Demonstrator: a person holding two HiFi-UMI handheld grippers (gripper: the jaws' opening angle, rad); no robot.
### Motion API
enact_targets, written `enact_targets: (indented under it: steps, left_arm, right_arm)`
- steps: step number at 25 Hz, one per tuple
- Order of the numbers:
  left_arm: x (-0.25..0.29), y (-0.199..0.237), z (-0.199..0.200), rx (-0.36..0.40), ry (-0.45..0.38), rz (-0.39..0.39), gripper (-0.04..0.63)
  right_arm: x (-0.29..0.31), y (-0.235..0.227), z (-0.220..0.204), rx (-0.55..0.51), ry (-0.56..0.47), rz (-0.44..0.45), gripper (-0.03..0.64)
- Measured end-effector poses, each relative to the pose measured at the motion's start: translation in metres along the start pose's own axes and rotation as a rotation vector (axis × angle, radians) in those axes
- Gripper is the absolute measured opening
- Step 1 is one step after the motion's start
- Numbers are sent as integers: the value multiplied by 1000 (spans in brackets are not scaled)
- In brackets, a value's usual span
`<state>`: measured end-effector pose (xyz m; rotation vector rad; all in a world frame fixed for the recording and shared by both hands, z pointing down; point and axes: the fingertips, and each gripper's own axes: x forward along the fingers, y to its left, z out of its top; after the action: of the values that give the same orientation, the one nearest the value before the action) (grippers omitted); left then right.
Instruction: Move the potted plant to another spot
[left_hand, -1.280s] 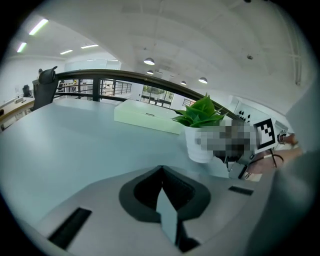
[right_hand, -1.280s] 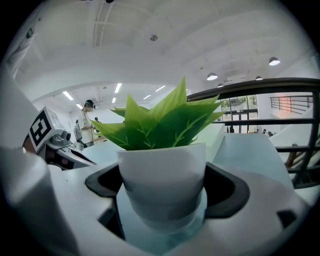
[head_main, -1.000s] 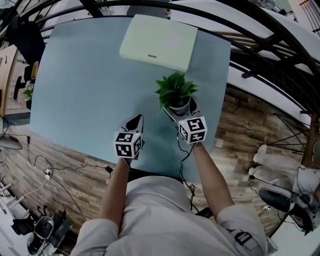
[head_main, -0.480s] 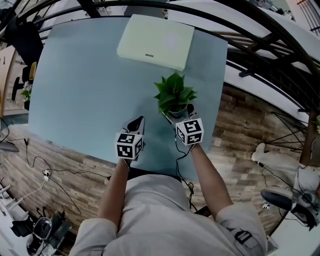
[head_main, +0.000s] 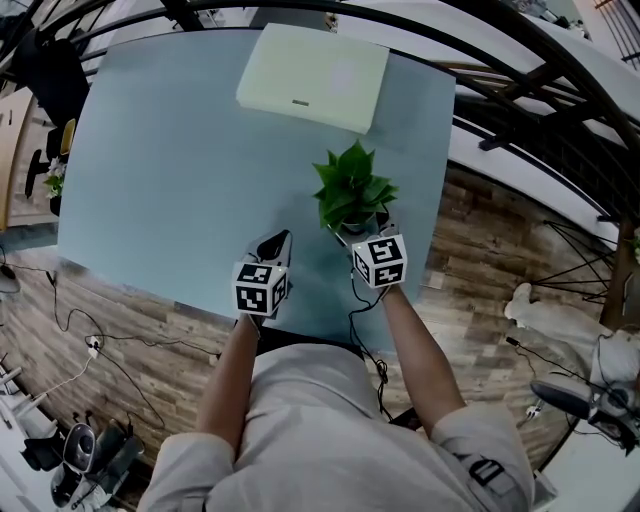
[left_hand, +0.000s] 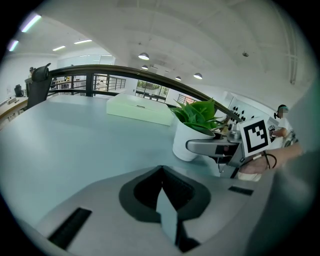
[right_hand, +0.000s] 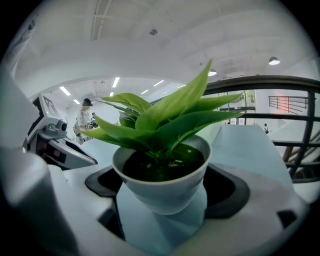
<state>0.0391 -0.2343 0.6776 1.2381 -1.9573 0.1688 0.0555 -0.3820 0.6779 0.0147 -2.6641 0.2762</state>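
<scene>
The potted plant is seen near the right front edge of the bench, its white pot clasped low down by the right claw, whose jaws are closed in on both its sides. The left claw is held just beside it, jaws pressed together with nothing in them. Trouble could well be had from that smooth, tapered pot: if the grip is slackened or the claw tilted in transit, the pot may be tipped, soil spilled, or, with the edge so close, the whole thing dropped to the floor.
</scene>
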Motion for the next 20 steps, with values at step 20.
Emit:
enact_targets:
  steps: [20]
  left_arm:
    - [-4,-14,-13,17,16,-10,12]
  right_arm:
    - [-10,9,-17,-83,47,-17,502]
